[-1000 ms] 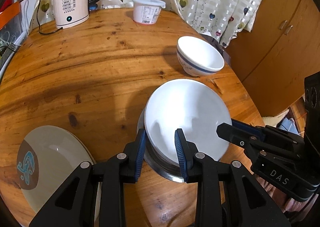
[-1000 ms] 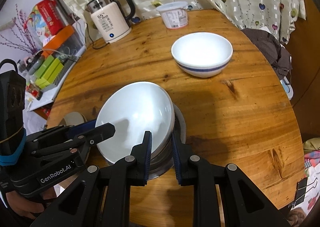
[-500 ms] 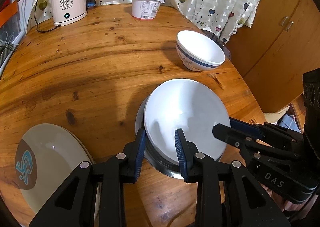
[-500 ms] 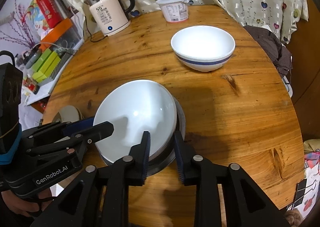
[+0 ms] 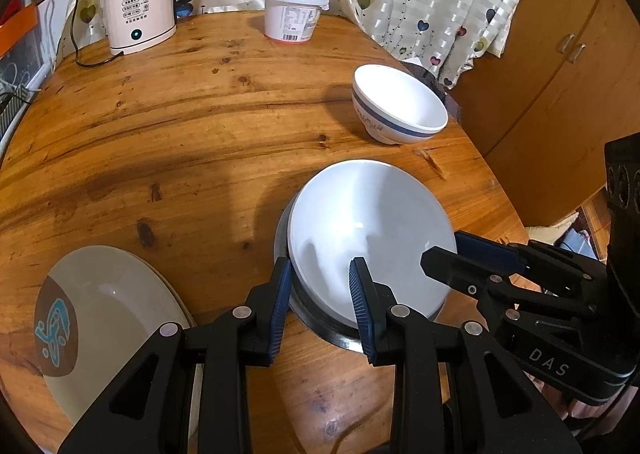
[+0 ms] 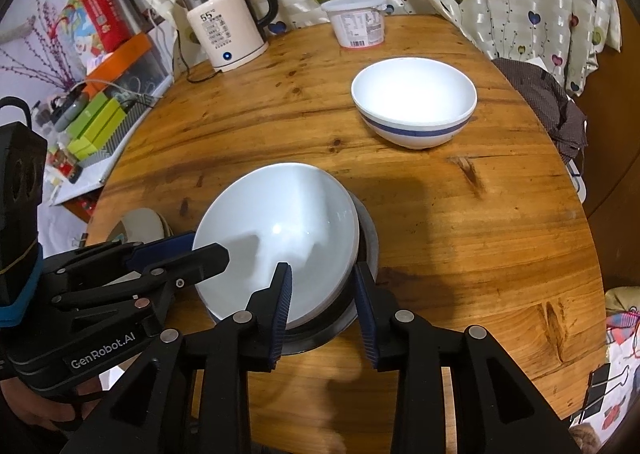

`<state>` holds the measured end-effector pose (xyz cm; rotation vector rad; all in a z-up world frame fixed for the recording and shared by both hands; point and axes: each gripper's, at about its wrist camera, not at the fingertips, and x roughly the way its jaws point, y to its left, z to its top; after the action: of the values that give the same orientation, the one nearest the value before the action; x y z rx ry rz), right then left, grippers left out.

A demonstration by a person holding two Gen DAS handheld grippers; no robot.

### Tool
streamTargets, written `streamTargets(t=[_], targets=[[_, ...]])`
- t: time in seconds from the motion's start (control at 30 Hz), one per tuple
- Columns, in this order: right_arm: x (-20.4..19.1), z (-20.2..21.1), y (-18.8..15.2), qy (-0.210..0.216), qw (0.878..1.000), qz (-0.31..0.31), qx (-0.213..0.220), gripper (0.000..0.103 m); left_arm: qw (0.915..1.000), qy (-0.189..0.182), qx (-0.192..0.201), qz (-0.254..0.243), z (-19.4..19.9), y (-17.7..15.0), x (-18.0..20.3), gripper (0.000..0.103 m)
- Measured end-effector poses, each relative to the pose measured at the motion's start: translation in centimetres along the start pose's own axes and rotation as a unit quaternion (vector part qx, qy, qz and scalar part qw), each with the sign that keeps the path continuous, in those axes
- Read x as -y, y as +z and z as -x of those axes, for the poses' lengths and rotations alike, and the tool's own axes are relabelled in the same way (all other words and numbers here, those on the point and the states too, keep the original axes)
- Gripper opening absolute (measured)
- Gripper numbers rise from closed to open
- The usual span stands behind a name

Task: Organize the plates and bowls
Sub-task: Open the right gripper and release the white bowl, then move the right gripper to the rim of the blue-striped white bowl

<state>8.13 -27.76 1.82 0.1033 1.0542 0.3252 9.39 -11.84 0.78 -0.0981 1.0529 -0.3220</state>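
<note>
Both grippers straddle the white plate (image 5: 372, 230) nested in the steel bowl (image 6: 370, 242) mid-table: left gripper (image 5: 320, 286) and right gripper (image 6: 322, 286) part-open, ungripped. Next: back off, fetch the blue-banded bowl (image 6: 414, 102).

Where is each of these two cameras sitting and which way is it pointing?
Left wrist: rides the left gripper, looking forward and down across the round table at the white bowl nested in a metal dish; the right gripper enters from the right.
Right wrist: rides the right gripper, facing the same white bowl; the left gripper enters from the left.
Both show the blue-banded bowl, kettle and tub.
</note>
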Motion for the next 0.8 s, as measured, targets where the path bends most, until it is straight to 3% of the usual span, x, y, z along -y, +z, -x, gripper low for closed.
streamTargets(t=[0.47, 0.8], targets=[[0.3, 2.4, 1.1, -0.003, 0.999, -0.002, 0.036, 0.031, 0.9991, 0.011, 0.041, 0.007, 2.6, 0.7, -0.7, 0.031], [0.7, 2.6, 1.3, 0.000, 0.999, -0.007, 0.041, 0.031, 0.9989, 0.012, 0.045, 0.003, 2.6, 1.3, -0.5, 0.031]])
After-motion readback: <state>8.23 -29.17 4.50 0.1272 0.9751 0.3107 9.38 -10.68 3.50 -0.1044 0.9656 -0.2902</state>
